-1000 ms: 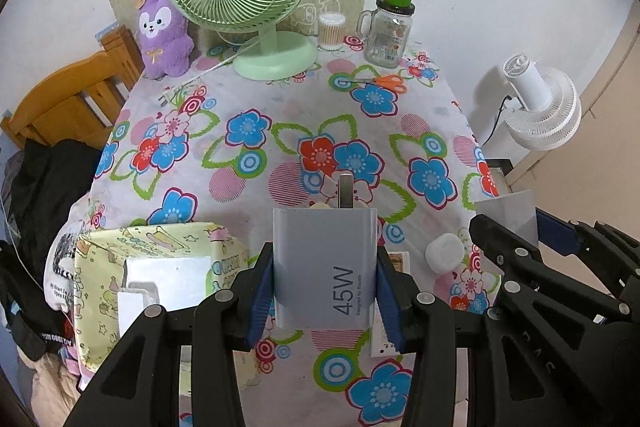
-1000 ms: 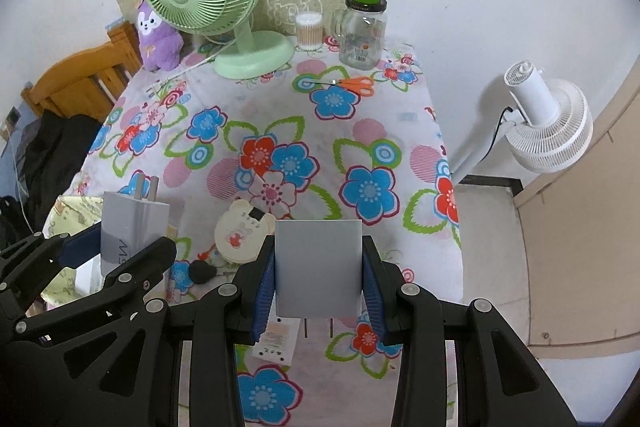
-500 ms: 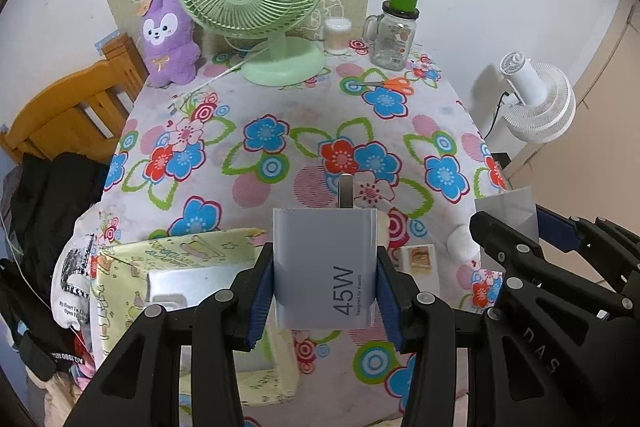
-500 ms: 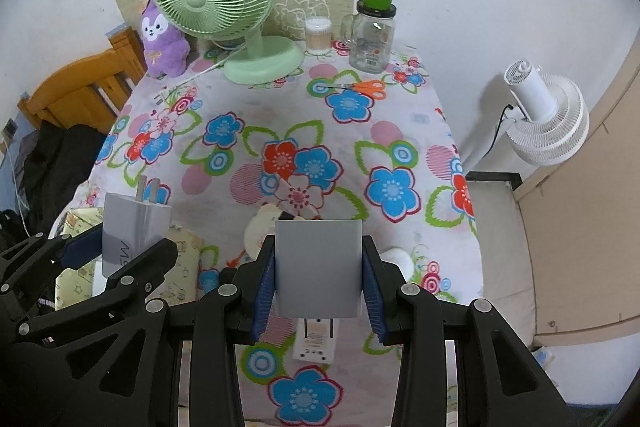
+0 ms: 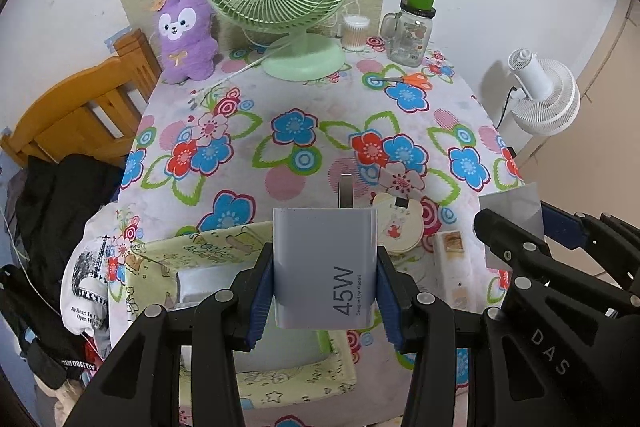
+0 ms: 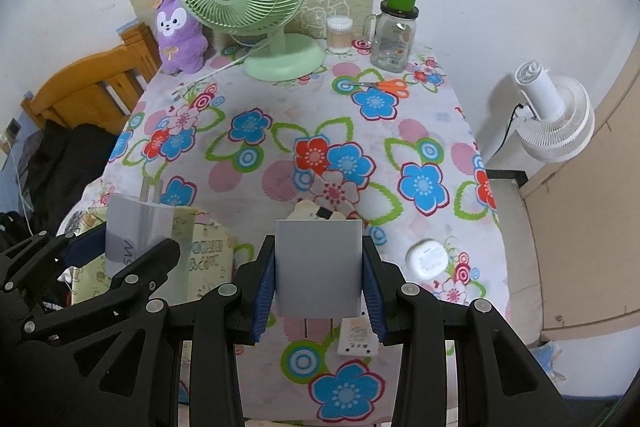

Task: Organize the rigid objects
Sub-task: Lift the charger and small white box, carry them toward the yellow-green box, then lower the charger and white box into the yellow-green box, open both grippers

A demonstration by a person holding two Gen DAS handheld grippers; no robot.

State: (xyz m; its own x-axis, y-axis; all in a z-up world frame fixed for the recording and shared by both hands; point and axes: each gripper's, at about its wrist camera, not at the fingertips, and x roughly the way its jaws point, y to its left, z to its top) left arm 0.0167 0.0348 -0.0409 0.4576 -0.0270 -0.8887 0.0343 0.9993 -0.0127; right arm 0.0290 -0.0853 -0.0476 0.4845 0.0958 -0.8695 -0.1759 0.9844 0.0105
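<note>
Two grey chargers ride above the bench [image 5: 280,99]: my left hand-held gripper [image 5: 325,285] clamps the 45W charger [image 5: 325,267] over the yellow box [image 5: 224,247], my right hand-held gripper [image 6: 319,273] grips its twin [image 6: 319,263]. Smooth casings could slip from the pads, I judge, and drop beside the box or off the bench edge.

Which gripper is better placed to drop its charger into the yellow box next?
Probably left: the left gripper holds the 45W charger directly over the yellow box, while the right gripper hangs over tablecloth.
</note>
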